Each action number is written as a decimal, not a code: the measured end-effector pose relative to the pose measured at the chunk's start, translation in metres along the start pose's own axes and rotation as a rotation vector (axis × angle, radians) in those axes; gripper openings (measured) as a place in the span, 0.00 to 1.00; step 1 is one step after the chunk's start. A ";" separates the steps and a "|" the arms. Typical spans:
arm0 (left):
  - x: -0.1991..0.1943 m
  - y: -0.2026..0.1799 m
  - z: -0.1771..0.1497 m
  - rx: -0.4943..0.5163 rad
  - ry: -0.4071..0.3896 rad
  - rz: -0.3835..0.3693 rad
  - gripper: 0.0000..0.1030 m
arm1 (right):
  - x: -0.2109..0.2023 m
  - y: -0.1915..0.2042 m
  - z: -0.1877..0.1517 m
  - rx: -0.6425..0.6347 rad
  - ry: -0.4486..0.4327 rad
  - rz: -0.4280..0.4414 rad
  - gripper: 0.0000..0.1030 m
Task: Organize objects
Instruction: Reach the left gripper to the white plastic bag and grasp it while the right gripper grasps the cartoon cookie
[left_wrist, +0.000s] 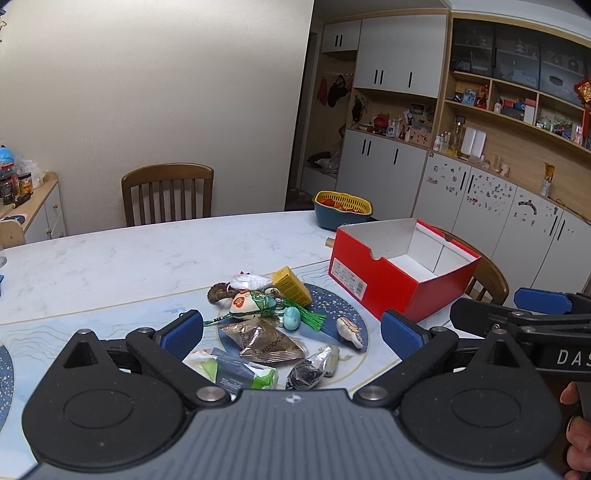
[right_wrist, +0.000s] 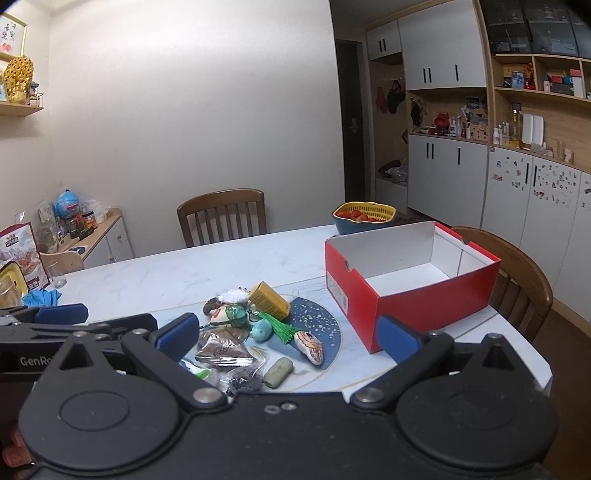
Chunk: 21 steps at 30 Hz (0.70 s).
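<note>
We are holding the left tool (left_wrist: 291, 330) and the right tool (right_wrist: 288, 332) wide apart, gripping nothing. Both are hovering over a pile of small things (left_wrist: 273, 328) at frame centre on the desk (left_wrist: 110, 258), the red box (left_wrist: 402, 269) sitting right.

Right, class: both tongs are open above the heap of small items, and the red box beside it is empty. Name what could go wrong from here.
1. The items overlap in a heap: the green tassel lies across its neighbours, so lifting it may drag them along.
2. The foil snack packet looks slippery and could slide out of the tongs.
3. The red box sits close to the table's edge near a chair; a nudge while dropping items in might shift it off.
</note>
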<state>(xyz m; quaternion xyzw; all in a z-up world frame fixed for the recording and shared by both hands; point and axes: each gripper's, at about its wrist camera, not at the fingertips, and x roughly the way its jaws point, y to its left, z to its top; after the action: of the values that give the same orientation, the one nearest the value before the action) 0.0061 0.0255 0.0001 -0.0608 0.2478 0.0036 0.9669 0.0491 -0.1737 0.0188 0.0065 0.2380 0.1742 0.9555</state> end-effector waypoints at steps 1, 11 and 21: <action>0.002 -0.001 0.000 0.003 0.002 0.007 1.00 | 0.002 0.000 0.001 -0.005 -0.002 0.004 0.99; 0.035 0.003 0.004 -0.022 0.083 0.031 1.00 | 0.033 -0.012 0.012 -0.028 0.008 0.051 0.98; 0.096 0.022 -0.008 -0.138 0.237 0.150 1.00 | 0.092 -0.039 0.009 -0.155 0.092 0.132 0.95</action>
<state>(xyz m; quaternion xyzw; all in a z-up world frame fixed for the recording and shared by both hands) 0.0859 0.0440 -0.0553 -0.1083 0.3632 0.0858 0.9214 0.1419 -0.1792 -0.0183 -0.0597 0.2663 0.2545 0.9278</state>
